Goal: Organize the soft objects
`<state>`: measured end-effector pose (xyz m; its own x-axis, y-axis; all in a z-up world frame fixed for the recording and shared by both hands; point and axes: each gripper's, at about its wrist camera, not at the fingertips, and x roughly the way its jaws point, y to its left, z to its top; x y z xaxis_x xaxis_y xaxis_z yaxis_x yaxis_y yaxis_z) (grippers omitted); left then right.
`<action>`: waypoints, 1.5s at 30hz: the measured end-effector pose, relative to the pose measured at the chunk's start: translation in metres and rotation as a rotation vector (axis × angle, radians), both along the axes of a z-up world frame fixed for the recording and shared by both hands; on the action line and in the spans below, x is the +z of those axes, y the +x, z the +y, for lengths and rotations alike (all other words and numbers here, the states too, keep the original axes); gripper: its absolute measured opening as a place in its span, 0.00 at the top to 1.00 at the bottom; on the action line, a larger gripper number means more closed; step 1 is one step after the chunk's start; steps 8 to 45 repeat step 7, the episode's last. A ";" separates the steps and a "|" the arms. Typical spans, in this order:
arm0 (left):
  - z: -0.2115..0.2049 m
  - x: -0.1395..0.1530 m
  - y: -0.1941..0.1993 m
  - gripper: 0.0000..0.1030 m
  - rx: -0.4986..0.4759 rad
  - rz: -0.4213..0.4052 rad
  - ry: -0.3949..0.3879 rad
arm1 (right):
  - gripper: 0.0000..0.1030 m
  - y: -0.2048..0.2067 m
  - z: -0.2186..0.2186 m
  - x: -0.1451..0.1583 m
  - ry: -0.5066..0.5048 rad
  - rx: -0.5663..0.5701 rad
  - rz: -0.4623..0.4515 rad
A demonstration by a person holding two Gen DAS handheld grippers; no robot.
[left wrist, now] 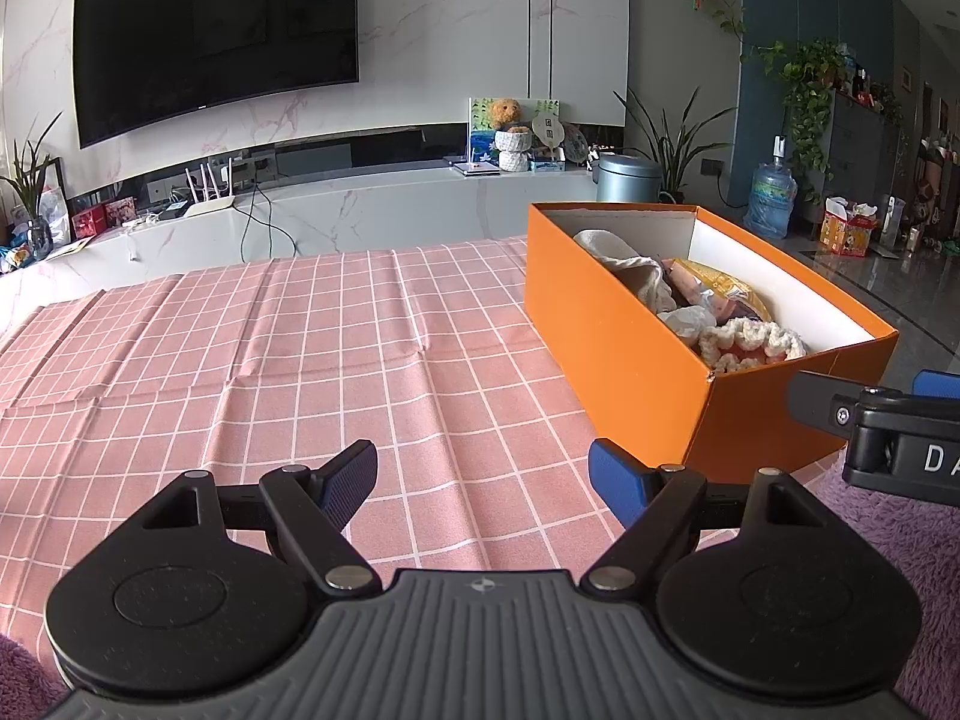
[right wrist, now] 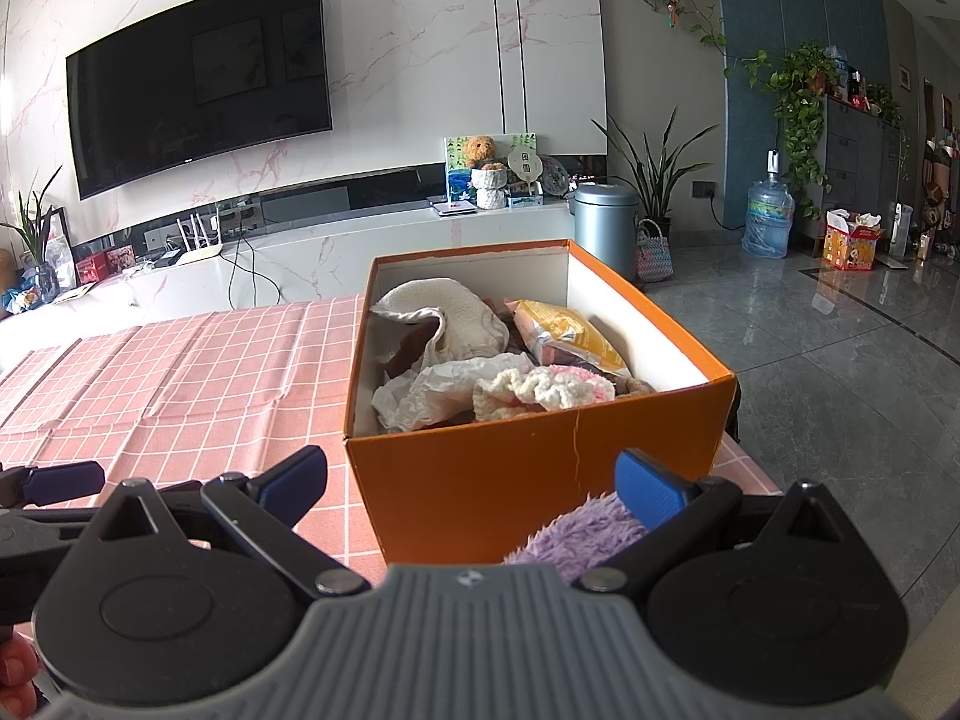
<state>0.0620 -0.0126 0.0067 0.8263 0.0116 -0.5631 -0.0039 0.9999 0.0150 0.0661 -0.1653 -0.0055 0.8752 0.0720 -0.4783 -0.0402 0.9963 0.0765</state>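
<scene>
My left hand-held gripper (left wrist: 483, 480) and right hand-held gripper (right wrist: 471, 483) both gape empty before the orange box (right wrist: 534, 468) of soft objects on the checked surface (left wrist: 270, 372); seemingly between items, next I must close on the purple plush (right wrist: 576, 534).

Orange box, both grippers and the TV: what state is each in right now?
Orange box: lid off, upright, holding soft items.
Left gripper: jaws open, holding nothing, over the pink checked cloth.
Right gripper: jaws open, holding nothing, facing the box's near wall.
TV: screen dark.
</scene>
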 end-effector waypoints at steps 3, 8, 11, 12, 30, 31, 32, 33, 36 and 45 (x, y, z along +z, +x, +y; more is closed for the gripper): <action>0.000 0.000 0.000 0.09 0.000 0.000 0.000 | 0.03 0.000 0.000 0.000 0.000 -0.001 0.000; 0.000 0.000 0.000 0.09 -0.003 -0.004 -0.002 | 0.03 0.000 0.000 0.000 0.000 -0.001 0.000; 0.000 0.000 0.000 0.09 -0.003 -0.004 -0.002 | 0.03 0.000 0.000 0.000 0.000 -0.001 0.000; 0.000 0.000 0.000 0.09 -0.003 -0.004 -0.002 | 0.03 0.000 0.000 0.000 0.000 -0.001 0.000; 0.000 0.000 0.000 0.09 -0.003 -0.004 -0.002 | 0.03 0.000 0.000 0.000 0.000 -0.001 0.000; 0.000 0.000 0.000 0.09 -0.003 -0.004 -0.002 | 0.03 0.000 0.000 0.000 0.000 -0.001 0.000; 0.000 0.000 0.000 0.09 -0.003 -0.004 -0.002 | 0.03 0.000 0.000 0.000 0.000 -0.001 0.000; 0.000 0.000 0.000 0.09 -0.003 -0.004 -0.002 | 0.03 0.000 0.000 0.000 0.000 -0.001 0.000; 0.000 0.000 0.000 0.09 -0.003 -0.004 -0.002 | 0.03 0.000 0.000 0.000 0.000 -0.001 0.000; 0.000 0.000 0.000 0.09 -0.003 -0.004 -0.002 | 0.03 0.000 0.000 0.000 0.000 -0.001 0.000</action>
